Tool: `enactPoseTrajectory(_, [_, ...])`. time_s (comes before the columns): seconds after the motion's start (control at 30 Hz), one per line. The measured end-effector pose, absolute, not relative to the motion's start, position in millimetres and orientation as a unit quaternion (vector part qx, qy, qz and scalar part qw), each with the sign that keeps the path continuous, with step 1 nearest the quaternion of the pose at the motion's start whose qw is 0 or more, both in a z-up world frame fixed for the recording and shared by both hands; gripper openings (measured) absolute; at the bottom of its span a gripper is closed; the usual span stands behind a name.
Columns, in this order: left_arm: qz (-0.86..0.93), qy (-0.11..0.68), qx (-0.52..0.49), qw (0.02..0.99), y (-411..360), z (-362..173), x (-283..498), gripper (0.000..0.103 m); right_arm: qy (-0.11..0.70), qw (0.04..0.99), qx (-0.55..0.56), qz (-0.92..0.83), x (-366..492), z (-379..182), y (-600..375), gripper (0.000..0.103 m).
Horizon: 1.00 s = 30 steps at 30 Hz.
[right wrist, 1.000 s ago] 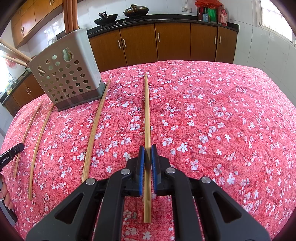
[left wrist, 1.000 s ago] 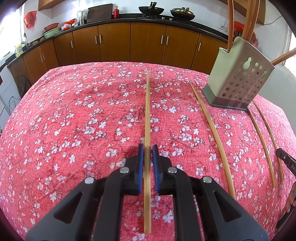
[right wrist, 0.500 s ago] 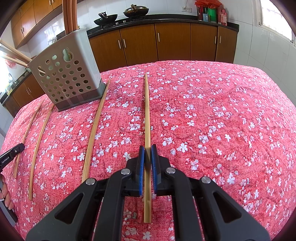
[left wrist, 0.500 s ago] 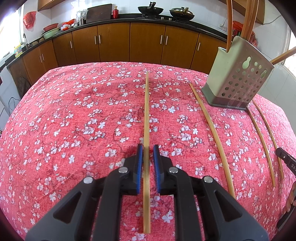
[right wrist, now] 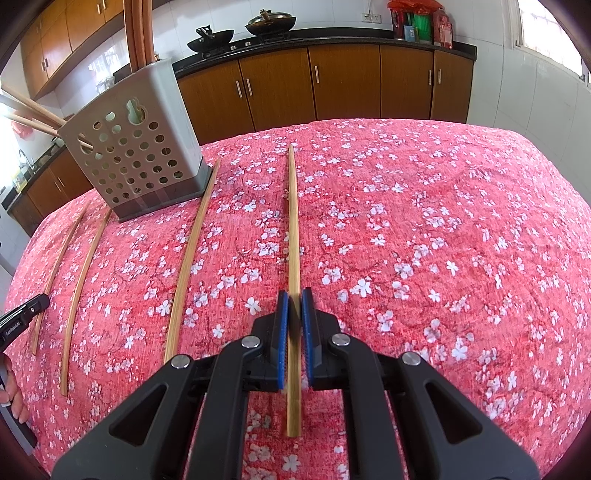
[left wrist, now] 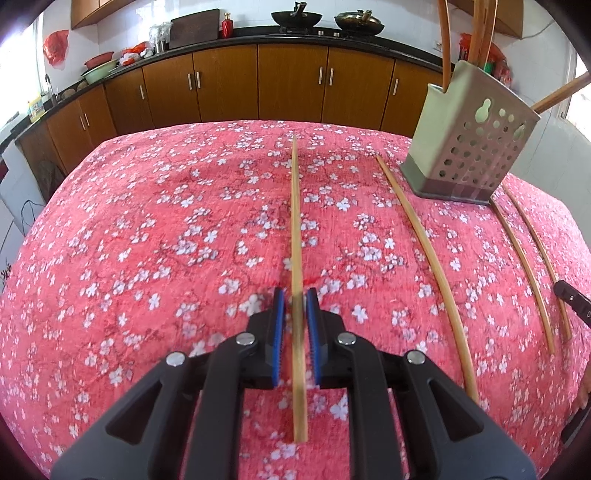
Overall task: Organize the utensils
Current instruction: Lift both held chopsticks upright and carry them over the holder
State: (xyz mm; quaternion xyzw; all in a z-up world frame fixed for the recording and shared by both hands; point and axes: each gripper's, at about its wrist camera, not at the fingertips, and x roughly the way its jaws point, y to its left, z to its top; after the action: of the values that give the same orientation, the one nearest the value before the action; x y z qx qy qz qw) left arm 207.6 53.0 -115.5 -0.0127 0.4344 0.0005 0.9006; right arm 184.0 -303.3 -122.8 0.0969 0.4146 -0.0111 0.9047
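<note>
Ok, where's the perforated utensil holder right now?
The utensil holder stands on the floral cloth, upper right in the left wrist view and upper left in the right wrist view, with loose chopsticks lying on either side of its base.

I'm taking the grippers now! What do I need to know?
Left gripper: shut on the left chopstick.
Right gripper: shut on the right chopstick.
Holder: stands on the red cloth, with standing sticks already inside.
Loose chopstick: lies on the cloth beside the holder, with others nearby.
Left to do: probably put both held ones in the holder, then the loose ones.
</note>
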Motion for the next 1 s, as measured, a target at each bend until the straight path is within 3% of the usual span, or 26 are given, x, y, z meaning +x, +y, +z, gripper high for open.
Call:
enactPoseTrajectory(0.27, [-0.005, 0.437, -0.01, 0.899, 57.2, -109.8, 198.5, 0.009, 0.39, 0.916, 0.097, -0.007, 170.5, -104.4, -306.8, 0.008])
enactPoseTrajectory(0.57, [-0.015, 0.336, -0.029, 0.941, 62.4, -19.0, 181.0, 0.008, 0.255, 0.965, 0.058, -0.01, 146.3, -13.9, -299.4, 0.008])
enactPoseTrajectory(1.0, [-0.081, 0.262, -0.036, 0.961, 42.0, 64.7, 163.8, 0.008, 0.184, 0.978, 0.092, 0.03, 136.7, 49.3, -310.9, 0.008])
